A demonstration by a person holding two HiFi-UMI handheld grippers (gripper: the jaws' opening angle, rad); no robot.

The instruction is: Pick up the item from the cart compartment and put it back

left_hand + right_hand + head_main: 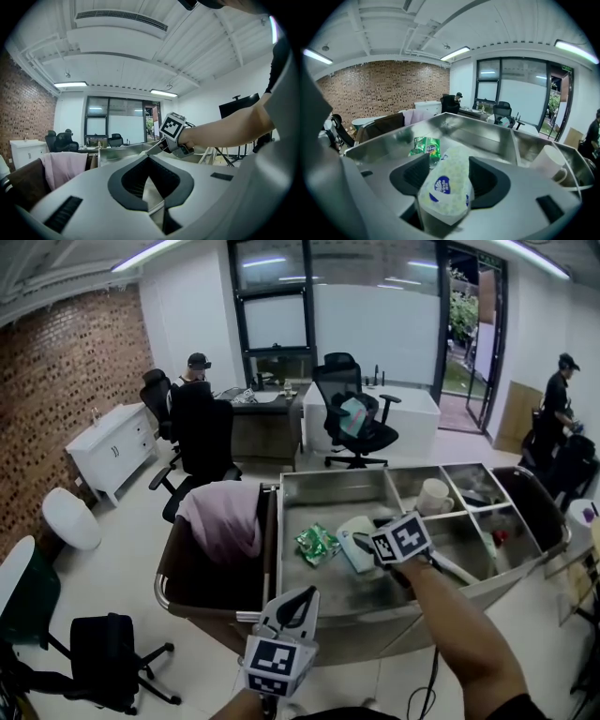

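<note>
1. Head view: the steel cart (330,504) stands ahead. In its large compartment lies the tissue pack (351,532), with a green packet (317,545) just to its left.
   - The right gripper (364,542) reaches into that compartment, with its fingers spread wide on either side of the pack.
   - A mug (433,495) sits in a smaller compartment to the right.
   - A pink cloth (225,517) hangs over the brown bag (202,579) at the cart's left end.
   - The left gripper (302,598) hovers at the cart's near edge, outside the compartments. Its tips are together and it carries nothing.
2. Left gripper view: the left gripper (149,159) has its fingers meeting at the tips.
   - Lower down only a slim gap is left between them, with bare steel showing through and nothing in it.
   - Beyond the fingers, the right gripper's marker cube (171,125) and a bare forearm (225,133) stretch over the cart (117,152).
   - The pink cloth (63,166) is at the left.
3. Right gripper view: the right gripper (445,173) has its pads set wide apart.
   - The pack (445,190) stands between them. It is white with pale green dots and a blue logo.
   - The pack fills most of the gap but shows no squeeze.
   - The green packet (425,147) lies on the compartment floor just behind the pack, to the left.
   - The mug (548,161) is past the divider on the right
</note>
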